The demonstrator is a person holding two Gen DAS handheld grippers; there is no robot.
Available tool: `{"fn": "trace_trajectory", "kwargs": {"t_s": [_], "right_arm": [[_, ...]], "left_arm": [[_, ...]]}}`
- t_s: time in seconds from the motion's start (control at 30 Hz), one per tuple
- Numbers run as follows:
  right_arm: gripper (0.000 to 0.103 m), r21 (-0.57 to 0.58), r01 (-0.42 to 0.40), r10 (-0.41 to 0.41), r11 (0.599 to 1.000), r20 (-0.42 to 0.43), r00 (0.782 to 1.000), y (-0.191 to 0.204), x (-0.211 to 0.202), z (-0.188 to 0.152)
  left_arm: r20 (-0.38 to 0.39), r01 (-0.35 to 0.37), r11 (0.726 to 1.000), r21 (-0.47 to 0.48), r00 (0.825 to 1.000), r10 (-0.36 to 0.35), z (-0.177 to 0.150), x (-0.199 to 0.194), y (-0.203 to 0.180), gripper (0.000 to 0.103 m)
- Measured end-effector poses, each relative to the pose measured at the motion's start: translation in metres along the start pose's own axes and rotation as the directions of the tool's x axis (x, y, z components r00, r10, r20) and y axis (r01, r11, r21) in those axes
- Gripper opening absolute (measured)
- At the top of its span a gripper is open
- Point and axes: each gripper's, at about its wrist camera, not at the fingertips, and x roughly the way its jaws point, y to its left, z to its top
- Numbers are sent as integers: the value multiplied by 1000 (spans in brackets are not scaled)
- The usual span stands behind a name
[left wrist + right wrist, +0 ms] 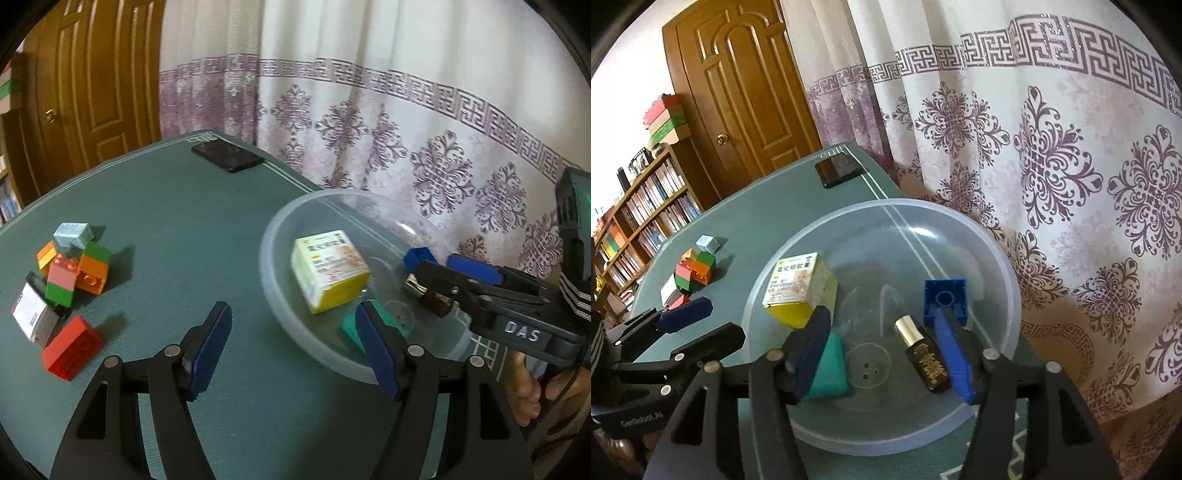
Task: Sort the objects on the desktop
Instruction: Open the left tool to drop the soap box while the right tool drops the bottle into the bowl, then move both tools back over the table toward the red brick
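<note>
A clear plastic bowl (pixel 1004 266) (pixel 280 295) on the green table holds a yellow-white medicine box (pixel 799 288) (pixel 328 271), a teal block (pixel 829 365) (pixel 351 325), a blue brick (pixel 943 299) (pixel 415 256) and a small brown bottle with a gold cap (pixel 925 360) (pixel 430 295). My right gripper (pixel 882 354) is open over the bowl, empty, fingers either side of the bottle and teal block. My left gripper (pixel 293 350) is open and empty above the table at the bowl's left rim. A pile of coloured bricks (pixel 77 267) (pixel 694 271) lies to the left.
A red brick (pixel 72 347) and a white card box (pixel 33 317) lie near the pile. A black phone (pixel 227 155) (pixel 836 170) lies at the table's far edge. A curtain hangs behind; a wooden door and a bookshelf (pixel 646 210) stand to the left.
</note>
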Motion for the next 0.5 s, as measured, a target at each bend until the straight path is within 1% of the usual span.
{"fn": "trace_trajectory", "kwargs": {"t_s": [0.1, 0.3, 0.5], "right_arm": [[74, -8, -4, 4, 1000, 19, 1000, 7, -3, 0], [77, -37, -17, 18, 999, 38, 999, 23, -4, 2], [78, -61, -43, 46, 997, 44, 998, 42, 0, 5]], "left_arm": [[6, -19, 999, -28, 1000, 19, -2, -4, 12, 73], [18, -52, 996, -79, 998, 53, -5, -11, 35, 73], [29, -93, 988, -123, 995, 97, -11, -20, 56, 73]]}}
